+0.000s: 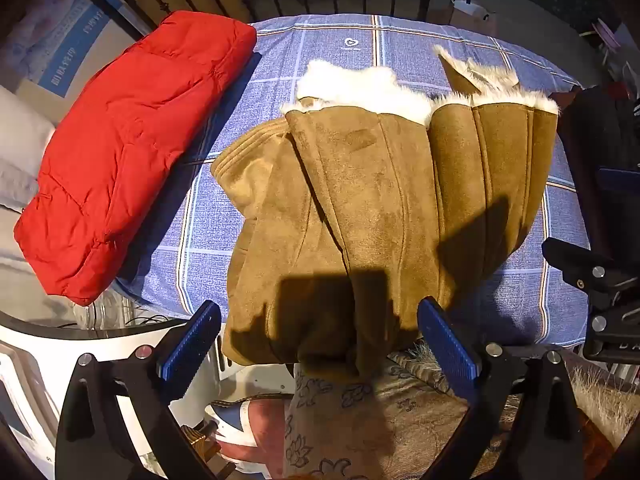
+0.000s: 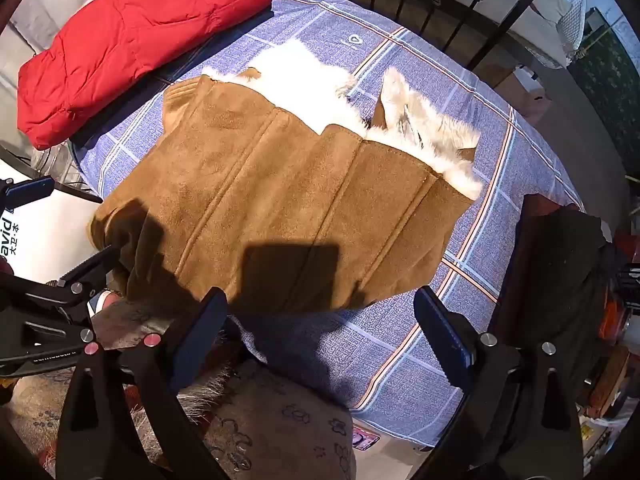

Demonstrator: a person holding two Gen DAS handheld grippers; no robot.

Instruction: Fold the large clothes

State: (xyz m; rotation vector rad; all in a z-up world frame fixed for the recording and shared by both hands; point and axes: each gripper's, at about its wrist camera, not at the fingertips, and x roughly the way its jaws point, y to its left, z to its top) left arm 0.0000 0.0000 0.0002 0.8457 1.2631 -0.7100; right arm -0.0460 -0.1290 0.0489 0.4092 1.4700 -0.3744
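Brown coat (image 1: pixel 380 200) lies folded on the blue checked cloth (image 1: pixel 348 44) of the table, fleece lining (image 2: pixel 304 80) showing at the far edge, near edge hanging slightly over the rim. Red jacket (image 1: pixel 132 148) sits folded at the far left, apart, probably finished and set aside to leave room. Left gripper (image 1: pixel 316 344) hovers above the coat's near edge, jaws spread, holding nothing. Right gripper (image 2: pixel 320 340) likewise spread and empty above the near corner. Whether another fold is due is hard to say.
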